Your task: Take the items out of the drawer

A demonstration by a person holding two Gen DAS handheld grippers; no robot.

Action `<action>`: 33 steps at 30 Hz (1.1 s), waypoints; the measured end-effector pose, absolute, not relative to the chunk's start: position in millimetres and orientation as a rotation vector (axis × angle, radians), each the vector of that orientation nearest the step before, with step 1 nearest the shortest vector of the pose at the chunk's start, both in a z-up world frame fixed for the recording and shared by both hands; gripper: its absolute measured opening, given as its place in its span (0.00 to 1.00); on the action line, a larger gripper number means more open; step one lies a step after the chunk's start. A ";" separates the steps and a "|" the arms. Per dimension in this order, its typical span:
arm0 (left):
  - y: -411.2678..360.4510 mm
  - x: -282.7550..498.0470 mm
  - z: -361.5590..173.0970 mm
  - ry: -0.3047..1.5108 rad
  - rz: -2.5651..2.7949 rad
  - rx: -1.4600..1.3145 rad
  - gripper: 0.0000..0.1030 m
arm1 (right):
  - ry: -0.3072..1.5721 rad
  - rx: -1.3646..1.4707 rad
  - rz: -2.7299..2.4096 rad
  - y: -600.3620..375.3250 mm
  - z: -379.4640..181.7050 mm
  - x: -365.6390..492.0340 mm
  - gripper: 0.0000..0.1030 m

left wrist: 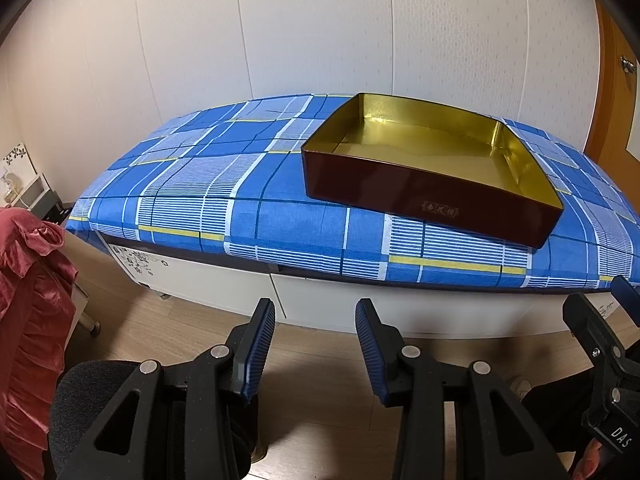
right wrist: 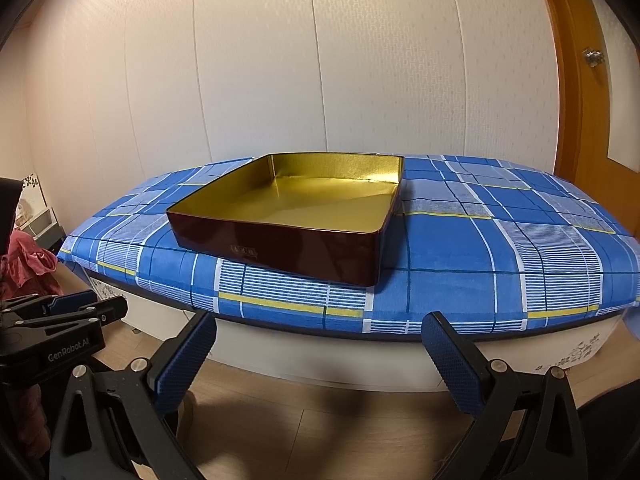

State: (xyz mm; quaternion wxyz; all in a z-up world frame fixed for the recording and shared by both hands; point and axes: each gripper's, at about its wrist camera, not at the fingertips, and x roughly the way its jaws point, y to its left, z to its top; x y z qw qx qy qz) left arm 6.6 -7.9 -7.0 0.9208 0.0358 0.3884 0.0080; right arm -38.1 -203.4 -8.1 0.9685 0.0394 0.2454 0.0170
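Two tongs hang empty and open, the left tongs [left wrist: 315,348] narrower than the right tongs [right wrist: 319,364]. The closed drawer [left wrist: 400,306] lies straight ahead, under the cloth [left wrist: 224,184] and below the empty tin [left wrist: 436,196]; its front runs crosswise, likely nearer the left.

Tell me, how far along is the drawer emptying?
Barely begun. Done: nothing; the tin tray on the blue checked cloth is empty. In hand: nothing; left gripper and right gripper hang with nothing between their fingers. Left: opening the shut white drawer and taking items out.
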 end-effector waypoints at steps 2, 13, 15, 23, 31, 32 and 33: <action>-7.7 6.6 -7.2 0.800 0.016 0.072 0.41 | 0.497 0.079 0.035 -202.9 -8.4 -38.2 1.00; -7.4 8.1 -9.0 0.818 0.008 0.067 0.41 | 0.521 0.065 0.048 -202.3 -11.4 -34.9 1.00; -6.1 9.1 -10.3 0.830 0.001 0.064 0.41 | 0.535 0.058 0.048 -202.9 -14.1 -32.4 1.00; 1.4 12.6 -19.9 0.882 -0.138 -0.010 0.41 | 0.713 -0.068 0.078 -204.2 -49.7 -12.2 1.00; 1.8 12.3 -33.7 0.953 -0.341 -0.119 0.41 | 0.904 -0.348 0.170 -186.7 -107.0 11.5 1.00; 0.7 11.9 -34.5 0.962 -0.352 -0.123 0.41 | 0.923 -0.386 0.187 -182.9 -114.1 13.7 1.00; -1.2 12.0 -36.2 0.983 -0.352 -0.119 0.41 | 0.945 -0.454 0.216 -177.1 -125.6 16.1 1.00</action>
